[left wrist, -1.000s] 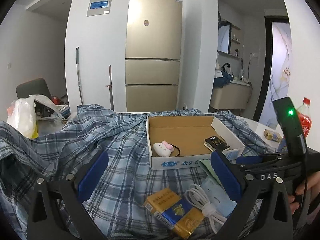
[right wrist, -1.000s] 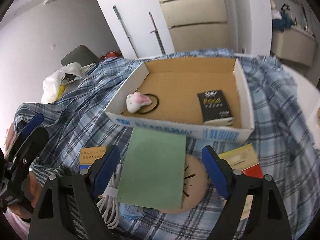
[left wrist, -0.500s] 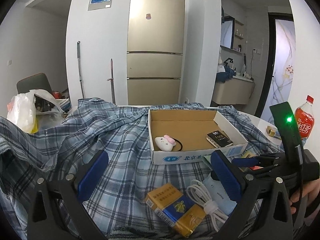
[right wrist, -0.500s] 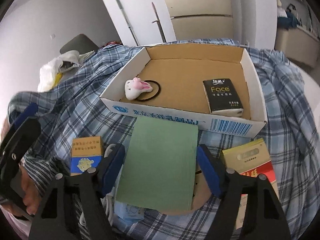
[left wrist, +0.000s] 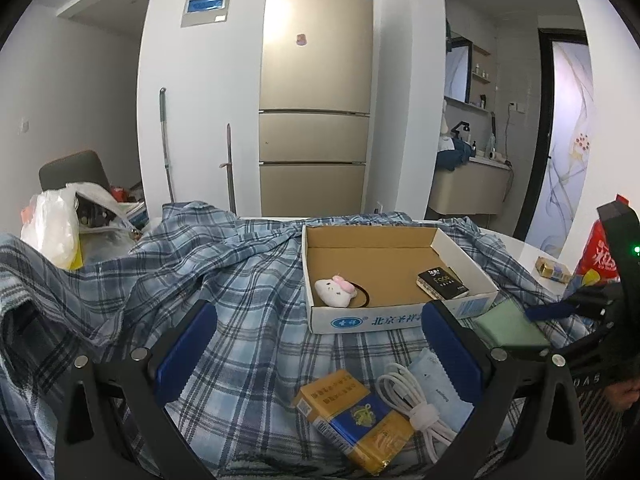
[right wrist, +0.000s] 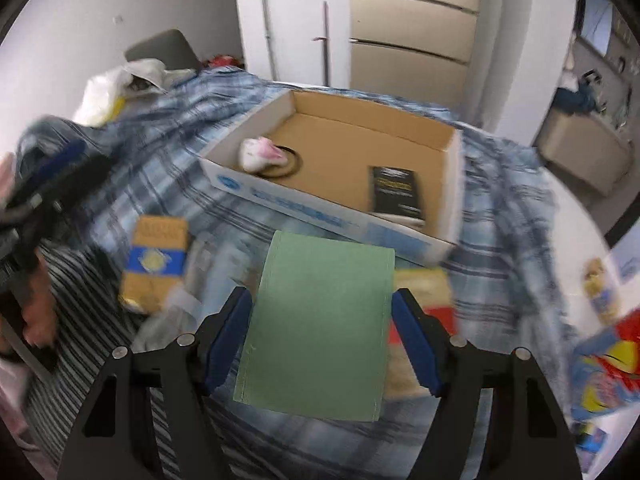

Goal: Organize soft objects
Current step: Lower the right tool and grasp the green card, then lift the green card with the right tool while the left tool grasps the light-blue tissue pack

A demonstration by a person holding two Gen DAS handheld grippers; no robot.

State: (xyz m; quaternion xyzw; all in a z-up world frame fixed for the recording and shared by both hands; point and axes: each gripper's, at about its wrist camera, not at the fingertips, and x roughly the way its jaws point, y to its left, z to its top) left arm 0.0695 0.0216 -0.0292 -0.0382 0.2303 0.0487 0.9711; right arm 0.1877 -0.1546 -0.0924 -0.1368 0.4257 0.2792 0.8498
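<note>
Lifted now, where half a second ago lying flat on a round tan disc: flat pale-green rectangular soft cloth pad (right wrist: 320,320), clamped at both long edges between the blue pads of the right gripper (right wrist: 320,320), raised off the blue plaid fabric (left wrist: 160,288) with its far edge close to the front wall of the shallow white-and-brown cardboard tray (right wrist: 320,208). Right wrist view blurred, suggesting motion. Pad smooth, matte, stitched along one edge, keeping its flat shape. Inside the tray: small white plush toy with pink bow (left wrist: 335,292) on a black hair loop (left wrist: 362,298), plus a black tissue packet (left wrist: 442,282). Left gripper (left wrist: 316,352) spread wide, holding nothing, poised above a yellow-and-blue cigarette pack (left wrist: 354,416) and a coiled white cable (left wrist: 412,404). Likely risks: pad's leading edge catching on the tray's front wall if carried too low, nudging the light tray along the loose fabric; thin pad buckling or slipping out under the sideways squeeze; landing on top of the tissue packet rather than on bare cardboard.
</note>
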